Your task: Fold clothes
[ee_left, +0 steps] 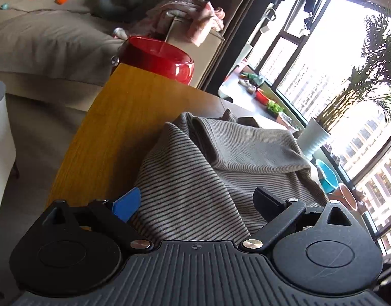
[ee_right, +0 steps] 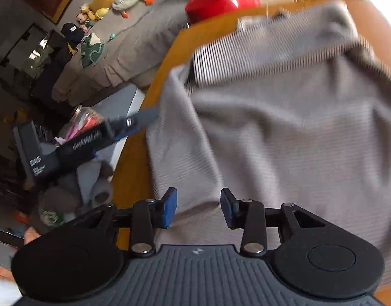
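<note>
Grey striped garment (ee_right: 284, 117) (bunched) lies lengthwise along table (ee_left: 113, 117).

My left gripper (ee_left: 195, 204) sits low over the striped garment (ee_left: 195, 178), which lies bunched on the wooden desk (ee_left: 113, 127) with a fold turned over on top. My fingers (ee_left: 126, 204) stand wide apart, cloth heaped between them and hiding their tips. A red bowl (ee_left: 157, 56) sits at the desk's far edge. Beyond it are a sofa (ee_left: 42, 38) and a pink cloth (ee_left: 190, 17) draped on a box. Windows (ee_left: 323, 76) fill the right.
</note>
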`<state>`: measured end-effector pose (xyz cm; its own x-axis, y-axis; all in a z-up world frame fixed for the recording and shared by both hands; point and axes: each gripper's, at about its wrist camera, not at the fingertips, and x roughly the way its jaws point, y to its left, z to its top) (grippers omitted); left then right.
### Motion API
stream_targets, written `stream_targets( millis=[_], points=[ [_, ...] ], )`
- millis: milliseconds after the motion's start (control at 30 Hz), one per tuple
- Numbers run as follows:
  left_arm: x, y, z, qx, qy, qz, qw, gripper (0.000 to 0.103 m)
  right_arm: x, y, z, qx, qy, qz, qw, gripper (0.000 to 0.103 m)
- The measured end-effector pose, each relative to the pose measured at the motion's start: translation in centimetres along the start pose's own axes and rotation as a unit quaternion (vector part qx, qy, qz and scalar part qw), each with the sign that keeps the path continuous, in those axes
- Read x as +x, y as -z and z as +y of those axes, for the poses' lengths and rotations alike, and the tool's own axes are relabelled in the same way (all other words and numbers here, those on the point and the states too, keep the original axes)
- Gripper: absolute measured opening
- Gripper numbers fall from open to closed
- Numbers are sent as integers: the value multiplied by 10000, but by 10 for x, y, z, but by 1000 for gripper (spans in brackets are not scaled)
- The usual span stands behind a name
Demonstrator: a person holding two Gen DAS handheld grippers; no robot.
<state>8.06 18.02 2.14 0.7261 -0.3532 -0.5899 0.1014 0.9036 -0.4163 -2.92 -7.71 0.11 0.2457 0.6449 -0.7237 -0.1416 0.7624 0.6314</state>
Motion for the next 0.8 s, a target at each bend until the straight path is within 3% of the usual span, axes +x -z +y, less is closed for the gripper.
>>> stream_targets(
  millis=[67, 167, 267, 367, 400, 467, 567, 733, 800],
  points=[
    [-3, -1, -3, 31, -15, -47, 10000, 99, 13, 8, -8, 486, -231, 189, 9984, 37],
    [-9, -2, -7, 90, -56, -111, 9999, 99, 34, 2, -19, 887, -376, 116, 9953, 37],
    [-13, -3, -6, 118, -143, -149, 9997, 99, 51, -7, -13, 766, -479, -43, 9959, 37],
    [-17, -5, -1, 76, -225, -220, 9995, 99, 52, -21, 13, -28, -248, -381, 9990, 19],
    [-18, -6, 2, 40, -248, -257, 9994, 99, 49, -26, 24, -305, -168, -540, 9979, 8],
    [-24, -9, 10, -104, -326, -373, 9987, 99, 35, -38, 48, -849, -70, -951, 9918, 3],
    [-33, -15, 25, -385, -442, -548, 9968, 100, 3, -60, 85, -1677, 32, -1722, 9707, 3],
    [-29, -23, 27, -493, -539, -555, 9958, 100, -71, -100, 127, -2822, 505, -3204, 9029, 3],
    [-21, -24, 18, -384, -511, -459, 9969, 100, -89, -117, 127, -2944, 718, -3485, 8870, 3]
  ],
)
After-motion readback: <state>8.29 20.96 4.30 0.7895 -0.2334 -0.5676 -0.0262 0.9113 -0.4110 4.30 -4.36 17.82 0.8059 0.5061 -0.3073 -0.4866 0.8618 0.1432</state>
